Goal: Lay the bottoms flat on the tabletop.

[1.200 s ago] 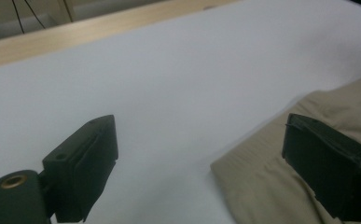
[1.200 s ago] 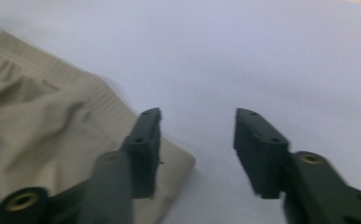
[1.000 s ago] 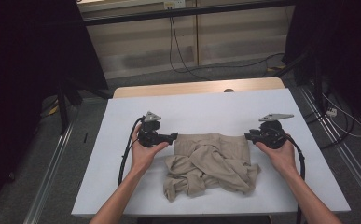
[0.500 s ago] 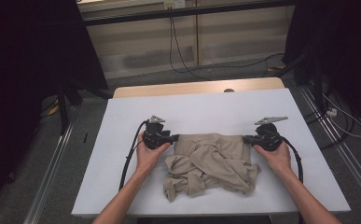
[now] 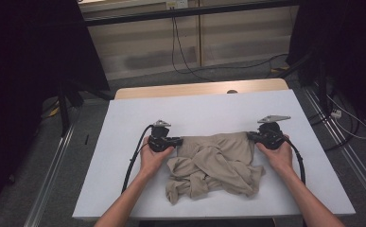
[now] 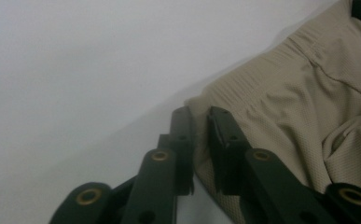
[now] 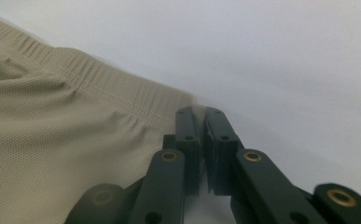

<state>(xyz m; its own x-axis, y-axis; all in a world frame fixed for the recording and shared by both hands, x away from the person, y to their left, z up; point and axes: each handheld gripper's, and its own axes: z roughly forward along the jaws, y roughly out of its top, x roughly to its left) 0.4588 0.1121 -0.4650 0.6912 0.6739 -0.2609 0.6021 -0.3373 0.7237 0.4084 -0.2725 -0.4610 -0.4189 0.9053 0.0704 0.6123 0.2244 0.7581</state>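
Beige shorts (image 5: 216, 163): waistband corners pinched by left tool (image 5: 177, 141) and right tool (image 5: 251, 135); legs lay crumpled, spreading apparently unfinished.

White-topped table (image 5: 209, 109) with a pale wooden edge (image 5: 199, 89) at the far side. Grey floor (image 5: 34, 165) around, metal rails (image 5: 53, 175) along both sides. Beyond, light wall panels (image 5: 143, 42), black cables (image 5: 180, 56) trailing down. Dark curtains (image 5: 24, 61) left and right. Dim light.
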